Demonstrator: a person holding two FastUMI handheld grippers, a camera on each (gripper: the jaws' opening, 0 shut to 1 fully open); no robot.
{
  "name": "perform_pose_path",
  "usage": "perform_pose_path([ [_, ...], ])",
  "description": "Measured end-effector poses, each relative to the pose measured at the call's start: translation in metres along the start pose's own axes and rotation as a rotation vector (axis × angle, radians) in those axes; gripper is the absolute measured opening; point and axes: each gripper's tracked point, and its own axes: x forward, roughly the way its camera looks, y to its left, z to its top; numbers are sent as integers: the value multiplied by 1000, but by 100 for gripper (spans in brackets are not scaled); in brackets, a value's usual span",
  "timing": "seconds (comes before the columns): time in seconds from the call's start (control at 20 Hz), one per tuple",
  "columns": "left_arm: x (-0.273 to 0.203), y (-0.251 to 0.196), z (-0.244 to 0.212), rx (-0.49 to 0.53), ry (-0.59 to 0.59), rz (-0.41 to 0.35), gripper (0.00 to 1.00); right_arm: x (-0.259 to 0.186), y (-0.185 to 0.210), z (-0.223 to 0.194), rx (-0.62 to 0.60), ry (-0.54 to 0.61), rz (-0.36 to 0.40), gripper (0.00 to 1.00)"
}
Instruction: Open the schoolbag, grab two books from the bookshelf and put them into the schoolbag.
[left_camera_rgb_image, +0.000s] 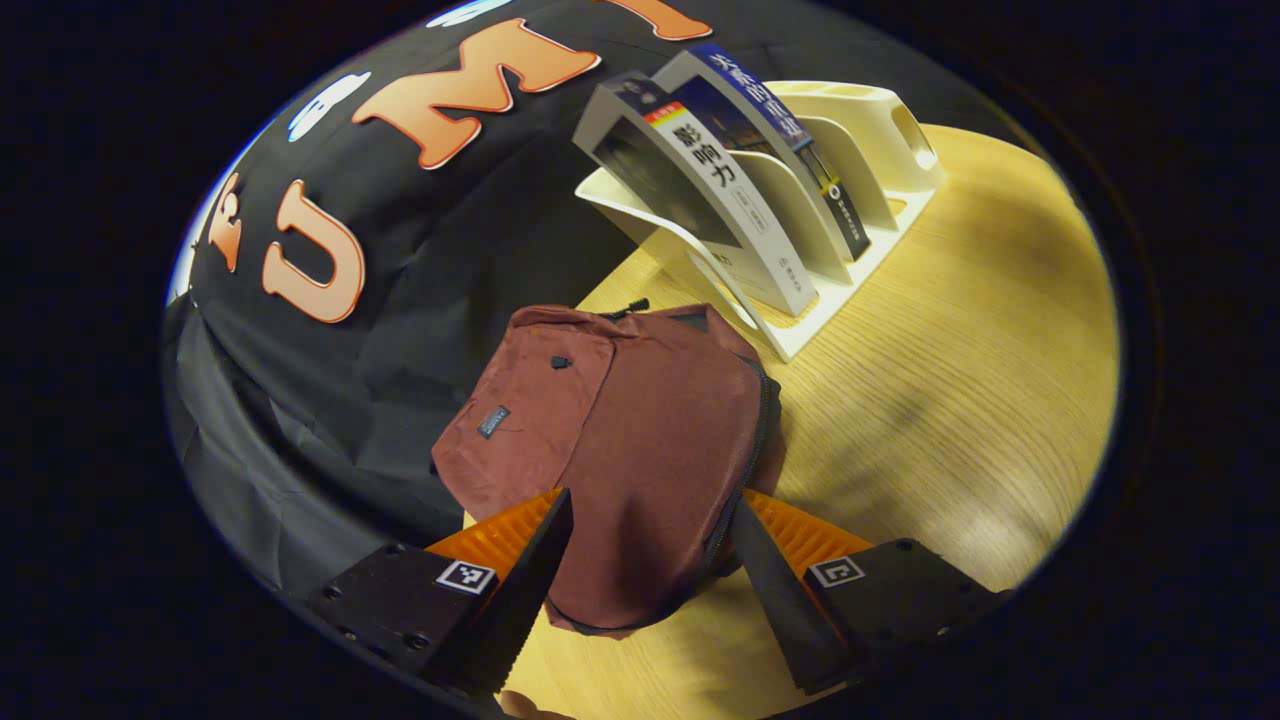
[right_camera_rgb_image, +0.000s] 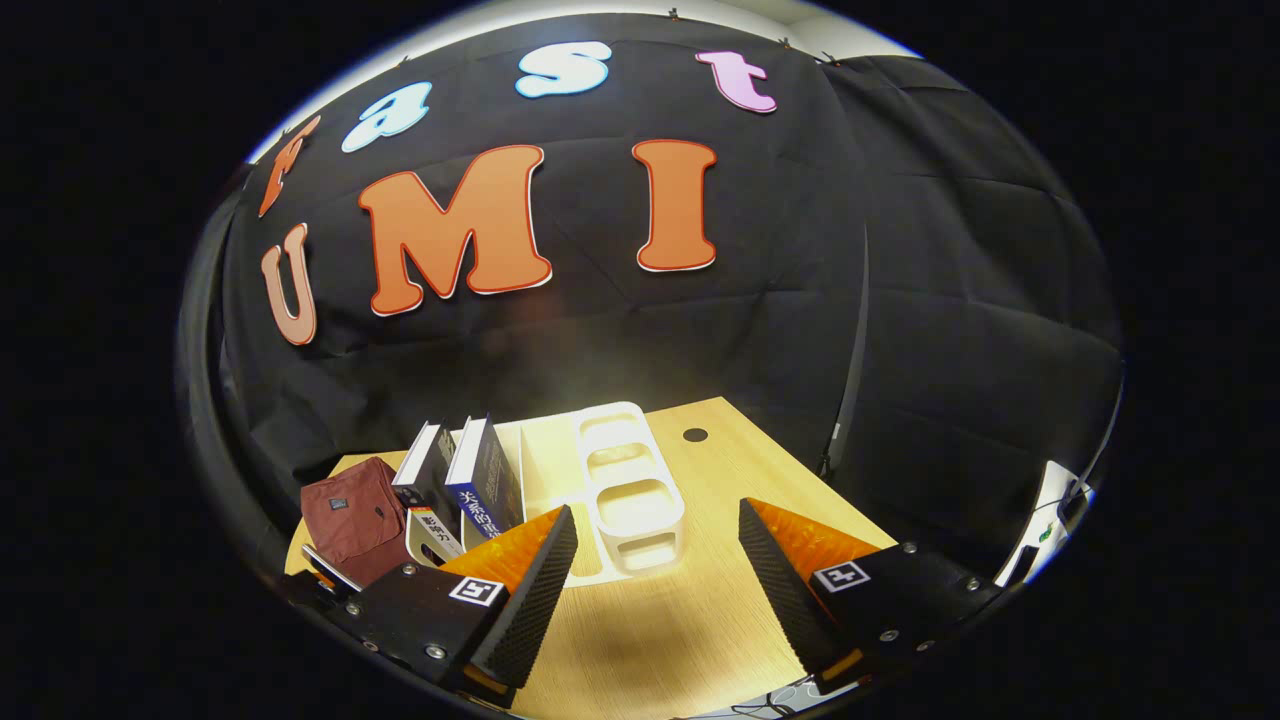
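Schoolbag (left_camera_rgb_image: 610, 440) zipped; two books (left_camera_rgb_image: 720, 170) in bookshelf (left_camera_rgb_image: 870, 140); both grippers' fingers spread

Maroon schoolbag (left_camera_rgb_image: 620, 440); cream bookshelf (left_camera_rgb_image: 850, 200); light wood-grain table (left_camera_rgb_image: 950, 400); white-spined book (left_camera_rgb_image: 700, 200).

Dim booth, warm glare on table (right_camera_rgb_image: 690, 600), strong fisheye edge distortion.

We see a matt cloth schoolbag (left_camera_rgb_image: 610, 440), a smooth plastic bookshelf (left_camera_rgb_image: 860, 150), glossy paper books (left_camera_rgb_image: 700, 190) and a wood-grain table (left_camera_rgb_image: 950, 400).
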Motion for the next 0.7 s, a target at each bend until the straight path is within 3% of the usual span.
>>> perform_pose_path([
  [0.1, 2, 12, -2, 6, 25, 14, 98, 4, 8, -2, 13, 10, 19, 96],
  [0.2, 7, 7, -4, -15, 50, -18, 97, 7, 15, -3, 27, 18, 35, 96],
  [0.3, 9, 2, -6, -27, 60, -40, 89, 9, 21, -2, 17, 16, 44, 96],
  [0.4, 6, 0, -5, -43, 70, -45, 45, 11, 24, 0, -1, 10, 53, 96],
  [0.45, 7, 2, -3, -43, 69, -40, 47, 13, 25, 1, -5, 13, 58, 96],
  [0.6, 9, 4, -2, -53, 83, -30, 23, 16, 31, 0, 16, 29, 96, 96],
  [0.65, 8, 1, -3, -55, 96, -40, 7, 17, 32, 0, 21, 32, 107, 97],
  [0.7, 10, 0, -4, -53, 107, -42, 6, 18, 33, 1, 21, 34, 115, 97],
])
